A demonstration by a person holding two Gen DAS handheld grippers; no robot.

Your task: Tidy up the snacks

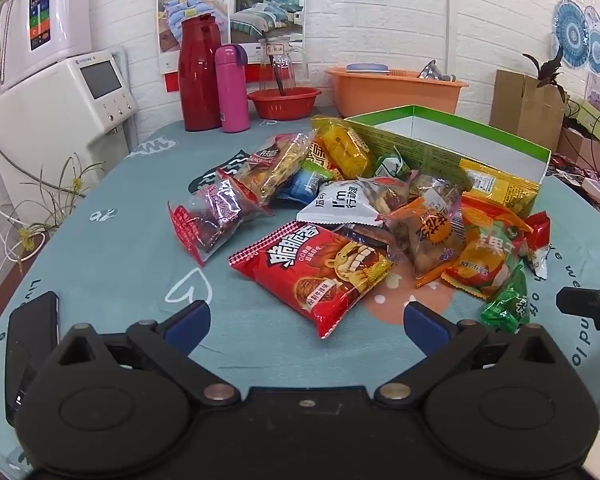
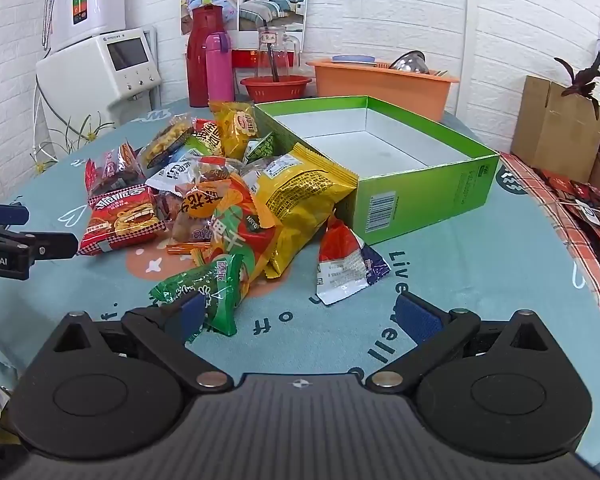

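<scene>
- Snacks (image 1: 340, 208) lie heaped mid-surface, the pile leaning against the near-left wall of the green box (image 2: 420, 184), whose white inside holds nothing.
- Left gripper (image 1: 307, 318) hovers above the surface (image 1: 112, 248), jaws spread wide and gripping nothing; the red packet (image 1: 312, 272) sits just ahead, its near corner between the fingertips, untouched.
- Bare teal cloth lies left of the heap toward the surface's left edge.
- Right gripper (image 2: 298, 312) has its jaws wide apart too, holding nothing; the green packet (image 2: 204, 292) lies at its left finger, contact unclear.
- A red-and-white packet (image 2: 348, 264) lies alone beside the box's near corner, with open cloth toward the right edge.
</scene>
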